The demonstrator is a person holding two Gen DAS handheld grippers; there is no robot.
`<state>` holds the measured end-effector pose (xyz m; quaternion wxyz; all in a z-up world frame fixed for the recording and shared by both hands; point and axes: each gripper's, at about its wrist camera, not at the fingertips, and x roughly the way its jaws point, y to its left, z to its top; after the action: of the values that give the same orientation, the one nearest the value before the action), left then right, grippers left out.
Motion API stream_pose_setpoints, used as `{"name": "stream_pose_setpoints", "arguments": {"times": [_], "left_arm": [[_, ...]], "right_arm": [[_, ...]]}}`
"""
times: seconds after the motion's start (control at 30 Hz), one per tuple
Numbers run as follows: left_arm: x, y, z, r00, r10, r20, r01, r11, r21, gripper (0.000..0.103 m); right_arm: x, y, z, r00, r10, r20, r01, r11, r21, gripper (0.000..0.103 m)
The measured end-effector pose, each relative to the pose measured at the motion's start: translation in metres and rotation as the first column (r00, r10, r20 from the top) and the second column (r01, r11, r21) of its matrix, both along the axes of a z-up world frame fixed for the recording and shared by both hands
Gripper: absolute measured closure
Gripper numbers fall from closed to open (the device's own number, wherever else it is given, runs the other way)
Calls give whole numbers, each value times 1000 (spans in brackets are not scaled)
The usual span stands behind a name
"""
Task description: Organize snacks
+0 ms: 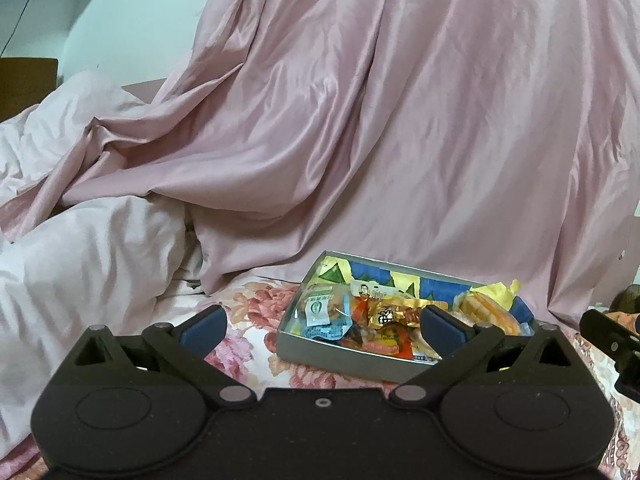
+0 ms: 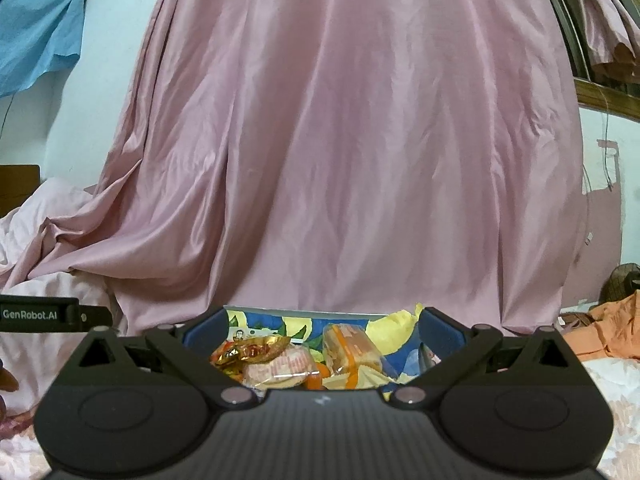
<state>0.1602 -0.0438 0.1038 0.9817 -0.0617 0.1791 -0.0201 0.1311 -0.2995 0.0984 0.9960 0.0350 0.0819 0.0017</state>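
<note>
So the snack box [image 1: 320, 354] is a shallow grey-sided tray with a blue and yellow printed lining, sitting on a floral bedsheet [image 1: 248, 360] at about 5 o'clock in the left wrist view. It's packed with wrapped stuff: a gold foil candy [image 1: 390, 314] near the middle, a white and blue sachet [image 1: 318, 312] at the 9 o'clock end of the box, an orange-striped wrapped cake [image 1: 486, 310] over at the 3 o'clock end, and some red-orange wrappers I can't read underneath.

Left gripper [image 1: 323, 322] has its jaws spread wide with nothing between them. Its right finger sits in front of the box, the left one is out over the bedsheet, clear of the box.

Right gripper [image 2: 322, 330] is also wide apart and empty, pointed straight at the box from the near side, so the box fills the gap at 6 o'clock. From there you can see a pink-lettered round wrapped snack [image 2: 280, 368] just beside the gold candy, with the cake at its 3 o'clock.

Behind everything there's a big pink satin sheet [image 2: 340, 140] draped from 12 o'clock down to the bed. Rumpled pale pink bedding [image 1: 80, 260] is at 9 o'clock, and some orange cloth [image 2: 608, 332] at 3 o'clock in the right wrist view.
</note>
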Motion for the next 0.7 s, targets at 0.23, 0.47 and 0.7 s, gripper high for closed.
{"name": "stream_pose_setpoints", "arguments": {"times": [0.23, 0.47, 0.7], "left_arm": [[-11, -1, -1, 1000, -2, -8, 2, 1000, 16, 1], [-24, 2, -8, 1000, 0, -28, 0, 1000, 14, 1], [-37, 5, -15, 999, -2, -44, 3, 1000, 26, 1]], "right_arm": [[-12, 0, -1, 1000, 4, -14, -4, 1000, 4, 0], [-27, 2, -4, 999, 7, -36, -6, 1000, 7, 0], [-42, 4, -8, 998, 9, -56, -8, 1000, 9, 0]]}}
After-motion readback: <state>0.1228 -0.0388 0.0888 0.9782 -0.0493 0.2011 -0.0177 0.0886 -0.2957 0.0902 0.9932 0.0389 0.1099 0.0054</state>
